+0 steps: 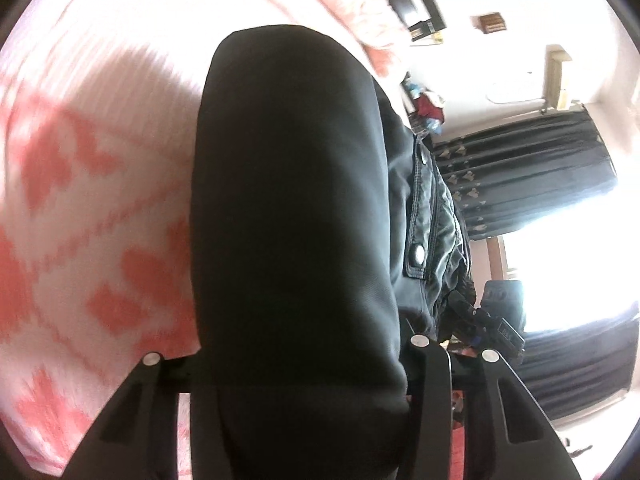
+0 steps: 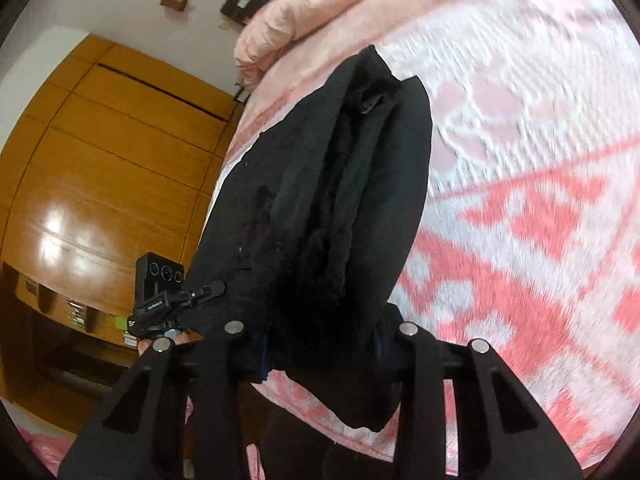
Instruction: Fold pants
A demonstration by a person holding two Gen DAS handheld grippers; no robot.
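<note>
The black pants (image 1: 292,208) hang in a thick fold in front of the left wrist camera, above the pink and white patterned bed (image 1: 80,184). My left gripper (image 1: 304,364) is shut on the pants, with cloth bunched between its fingers. In the right wrist view the pants (image 2: 332,200) hang as several folded layers over the bed (image 2: 520,200). My right gripper (image 2: 320,336) is shut on the pants at their near edge. The fingertips of both grippers are hidden by the cloth.
A black jacket with snap buttons (image 1: 424,208) and the other gripper's device (image 1: 500,328) lie to the right of the pants. Dark curtains (image 1: 532,176) hang by a bright window. A wooden wardrobe (image 2: 108,168) stands left of the bed, and a pink quilt (image 2: 304,4) lies at its far end.
</note>
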